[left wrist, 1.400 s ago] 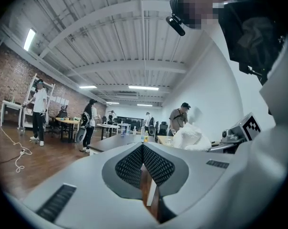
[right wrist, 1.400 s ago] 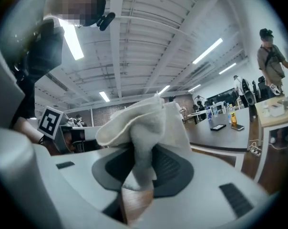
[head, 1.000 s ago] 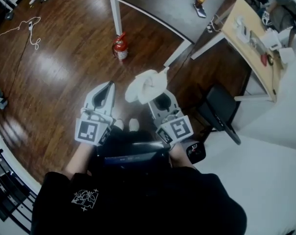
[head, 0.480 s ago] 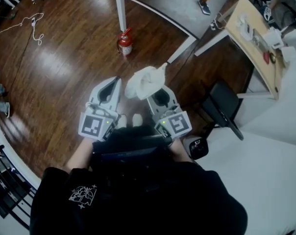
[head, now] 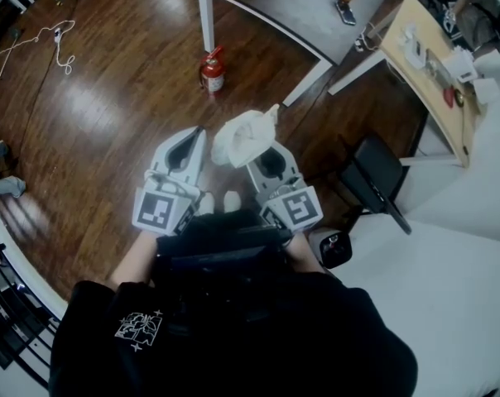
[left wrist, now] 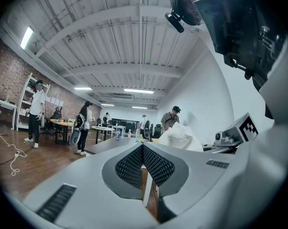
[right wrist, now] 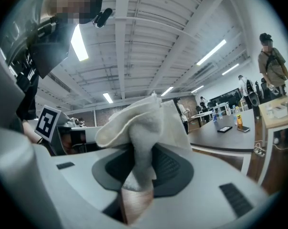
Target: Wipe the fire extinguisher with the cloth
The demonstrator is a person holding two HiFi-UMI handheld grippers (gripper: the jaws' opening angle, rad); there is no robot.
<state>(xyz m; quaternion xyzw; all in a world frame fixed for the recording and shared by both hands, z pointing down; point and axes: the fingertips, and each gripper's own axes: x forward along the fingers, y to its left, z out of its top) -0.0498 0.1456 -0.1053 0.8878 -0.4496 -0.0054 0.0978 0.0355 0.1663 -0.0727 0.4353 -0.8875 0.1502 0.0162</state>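
Between the jaws of the right gripper (head: pixel 254 149), clamped shut, a crumpled white fabric cloth (head: pixel 240 136) bunches above the tips. The left gripper (head: pixel 192 139) has its jaws together, holding nothing. Well ahead of both pairs of jaws, the red cylindrical fire extinguisher (head: pixel 212 71) stands on the dark wooden floor (head: pixel 109 98).

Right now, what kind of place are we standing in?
Probably an open-plan office or shared workspace: a dark work table with an office chair nearby, a fire extinguisher by the table leg, and people at more tables.
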